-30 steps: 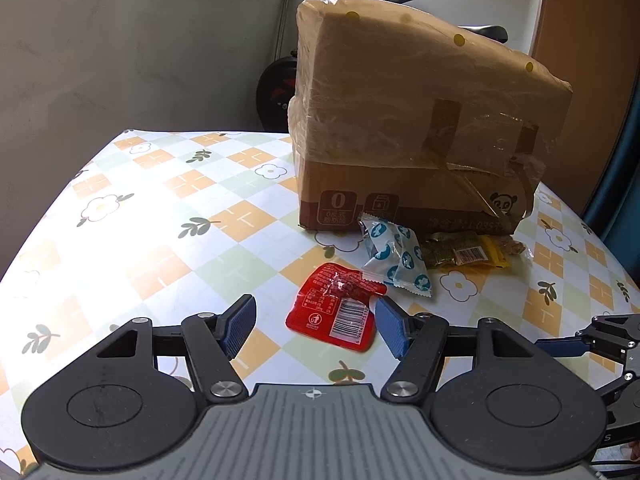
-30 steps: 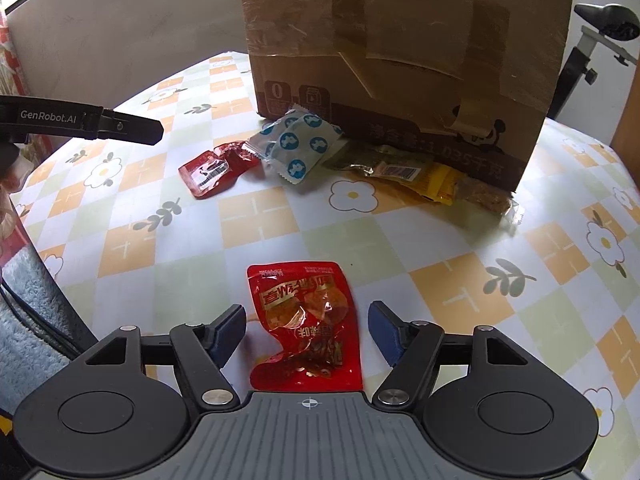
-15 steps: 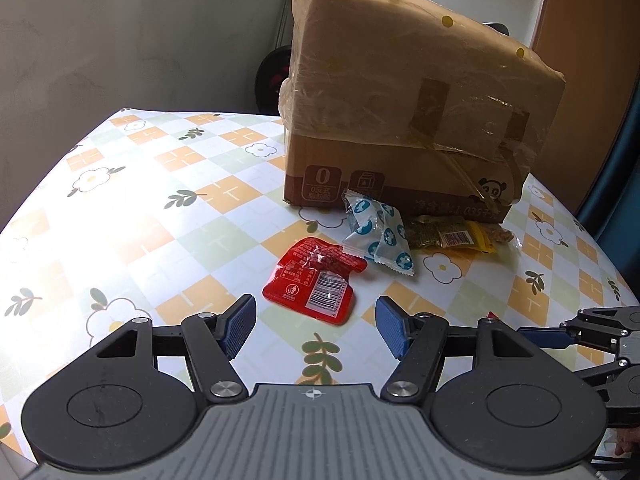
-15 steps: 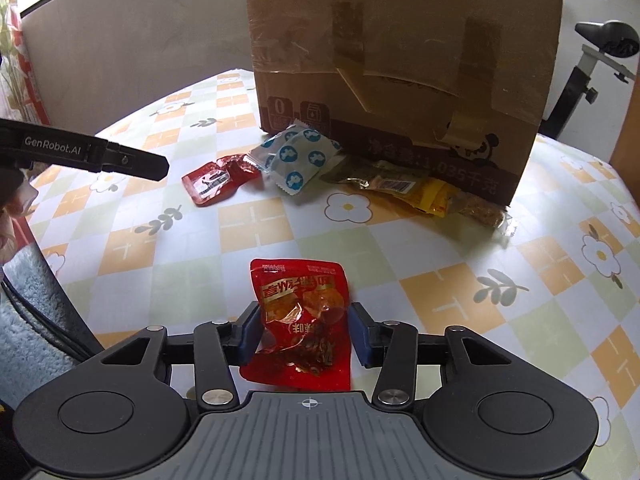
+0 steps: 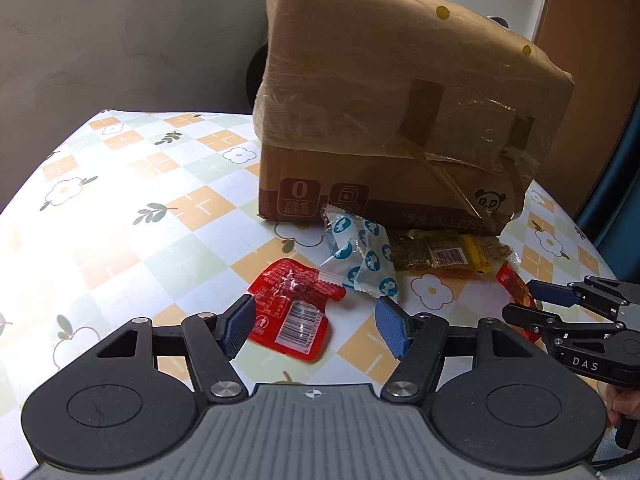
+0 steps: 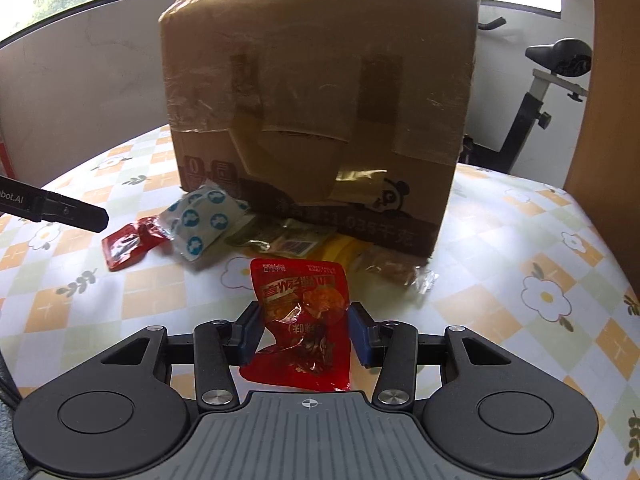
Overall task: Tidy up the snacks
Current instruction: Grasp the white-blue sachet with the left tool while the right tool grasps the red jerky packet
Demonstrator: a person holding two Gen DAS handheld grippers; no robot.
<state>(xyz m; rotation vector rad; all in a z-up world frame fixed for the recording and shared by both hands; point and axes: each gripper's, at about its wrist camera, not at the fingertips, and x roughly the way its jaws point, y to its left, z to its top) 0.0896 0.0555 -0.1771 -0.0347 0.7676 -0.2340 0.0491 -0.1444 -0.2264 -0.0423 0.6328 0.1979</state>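
Two tools are at work among five or so snack packets on the tabletop (image 6: 520, 280). The right tool (image 6: 306, 334) is clamped on a red snack pouch (image 6: 304, 320), its blue pads pressing both side edges so the film buckles; the pouch appears raised off the cloth, pointing toward 12 o'clock at the cardboard box (image 6: 320, 112). The left tool (image 5: 312, 326) stands at a middling width with nothing gripped, a small red sachet (image 5: 294, 312) lying flat between its fingers, nearer the pad at 9 o'clock.

Risk, as I judge it: the pouch is pinched only by slick, crumpled edges, so a quick swing could let it slide out or twist. If the left tool closes while riding high, its pads may skate over the flat sachet or nudge it into the blue-and-white packet (image 5: 360, 256) just beyond, at 1 o'clock. The two tools are near each other, so crossing paths could knock the held pouch. A green-and-yellow packet (image 5: 436, 252) rests against the box foot and could be dragged along.

Cloth on the tabletop is glossy, chequered in orange, pale green and white with flowers and leaves. Behind the box are a grey wall, bright windows, an exercise bike (image 6: 552, 92) at 2 o'clock and a wooden panel.
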